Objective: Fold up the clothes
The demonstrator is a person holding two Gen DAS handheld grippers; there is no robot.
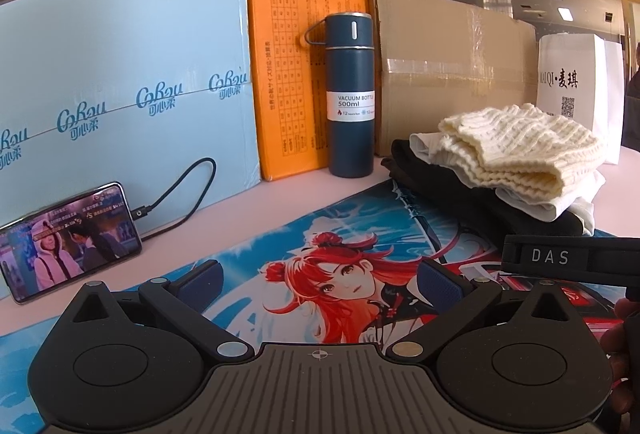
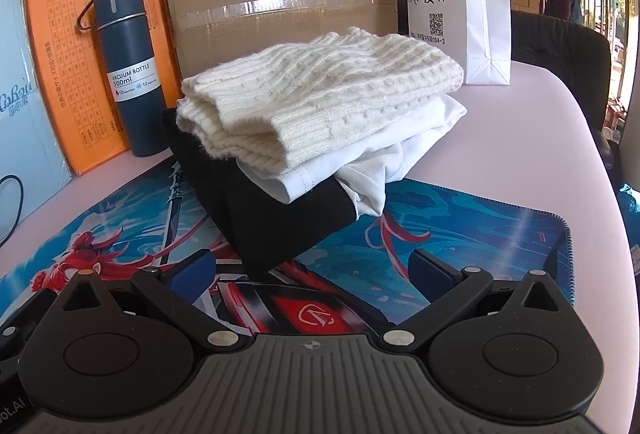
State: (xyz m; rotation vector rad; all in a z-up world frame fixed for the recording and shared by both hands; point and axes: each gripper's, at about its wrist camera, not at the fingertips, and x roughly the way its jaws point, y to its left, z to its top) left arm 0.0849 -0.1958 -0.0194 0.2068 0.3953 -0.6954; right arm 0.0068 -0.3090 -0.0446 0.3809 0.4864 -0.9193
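1. Pale pink table (image 2: 520, 137) is carrying an anime-print mat (image 2: 460, 218); boxes are lining the back.
2. Left gripper (image 1: 320, 284) is hovering low over the mat, jaws wide, nothing between them.
3. Right gripper (image 2: 312, 272) is sitting likewise, jaws wide and empty, just short of the folded stack.
4. Stack is lying at the mat's far edge: cream knit sweater (image 2: 320, 89) on top, white garment (image 2: 380, 157) under it, black garment (image 2: 276, 218) at bottom.
5. Blue vacuum bottle (image 2: 128, 69) is standing upright left of the stack; phone (image 1: 68, 242) is leaning far left.
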